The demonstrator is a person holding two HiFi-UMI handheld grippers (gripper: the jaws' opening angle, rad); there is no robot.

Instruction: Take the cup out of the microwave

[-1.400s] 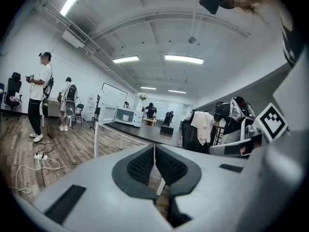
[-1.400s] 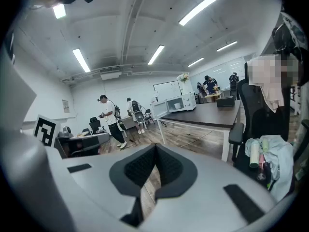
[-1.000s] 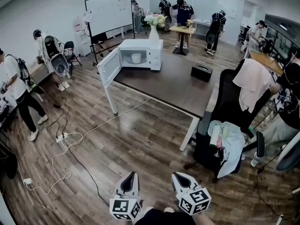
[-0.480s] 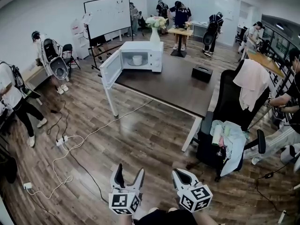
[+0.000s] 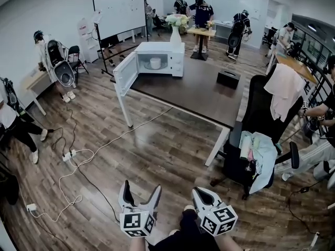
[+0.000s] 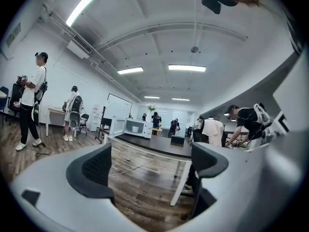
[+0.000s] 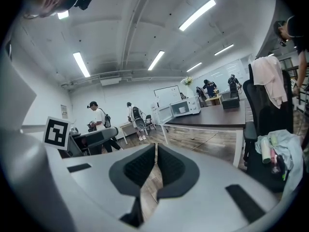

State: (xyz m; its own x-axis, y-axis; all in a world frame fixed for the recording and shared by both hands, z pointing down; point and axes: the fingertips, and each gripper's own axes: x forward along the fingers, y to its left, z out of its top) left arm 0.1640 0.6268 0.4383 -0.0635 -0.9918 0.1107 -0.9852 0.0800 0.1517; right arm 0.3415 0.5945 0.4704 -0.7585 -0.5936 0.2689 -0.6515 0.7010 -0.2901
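The left gripper (image 6: 152, 163) is released: its jaws have just been opening and now stand wide apart, with nothing between them but a view of bare floor (image 5: 157, 150) and the far-off desk (image 5: 193, 90). That spread looks like early preparation for taking a round object. The right gripper (image 7: 155, 166) is clenched, its two dark pads pressed together on nothing, which suggests it has no part in the pick for now. Both are carried low and roughly level in front of the person, pointing toward the desk, as tools are held while walking rather than working.

Between the grippers and the desk lies a wide stretch of wooden floor, crossed on the left by a white cable (image 5: 78, 166) worth stepping around. The microwave (image 5: 175, 56) sits at the desk's far left corner. Its door (image 5: 124, 73) is swung fully open and overhangs the left edge, so the cavity faces the approach. The cup (image 5: 155, 63), small and white, stands inside that cavity, upright as far as can be told, well apart from either gripper. A black box (image 5: 228, 79) rests near the desk's far right edge, clear of the route.

By my judgement the task is at the approach: the gap must be closed before any reach into the microwave.
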